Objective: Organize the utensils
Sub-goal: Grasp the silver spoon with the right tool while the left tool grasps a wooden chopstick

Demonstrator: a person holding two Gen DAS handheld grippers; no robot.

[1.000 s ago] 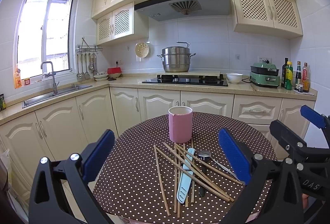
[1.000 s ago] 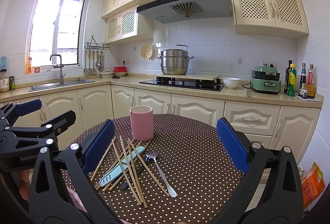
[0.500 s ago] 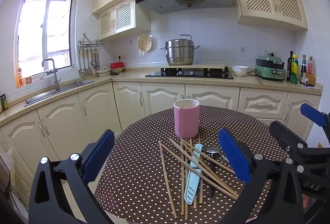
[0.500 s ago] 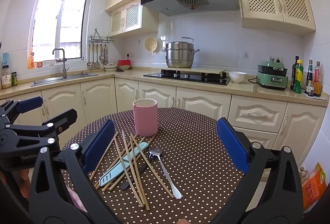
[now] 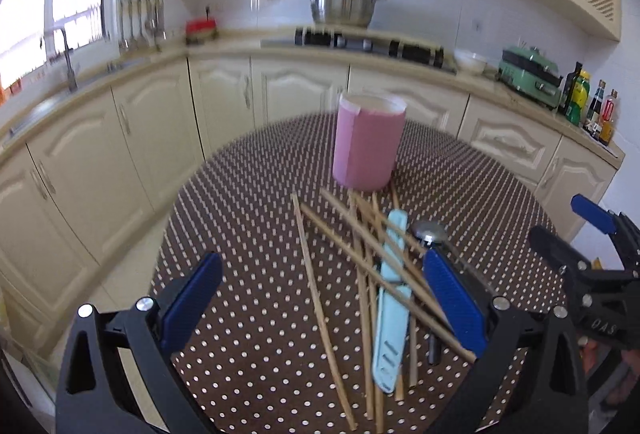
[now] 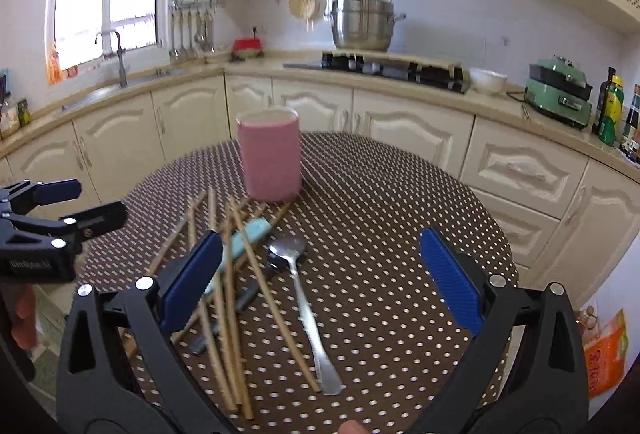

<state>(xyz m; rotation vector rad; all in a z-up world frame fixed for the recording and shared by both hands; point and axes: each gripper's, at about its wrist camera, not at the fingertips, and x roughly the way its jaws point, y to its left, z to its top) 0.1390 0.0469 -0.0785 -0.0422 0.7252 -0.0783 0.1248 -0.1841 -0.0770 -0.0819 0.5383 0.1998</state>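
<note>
I have both grippers hovering over the round, dotted worktop (image 5: 248, 314), neither touching anything. The left gripper (image 5: 320, 302) has its jaws spread wide and holds nothing; below it lie the chopsticks (image 5: 320, 298) in a loose crossed heap, with a pale blue tool (image 5: 390, 298) lying among them. The right gripper (image 6: 320, 274) also has its jaws wide apart and empty. Under it I see a metal spoon (image 6: 298, 274), its bowl toward the cup, just right of the heap, and a dark-handled utensil (image 6: 244, 300) partly hidden beneath the sticks; I cannot tell what it is. The pink cup (image 6: 269, 156) stands upright just beyond the heap, the far ends of some sticks reaching its base. The background is smeared by motion blur in the left view.
</note>
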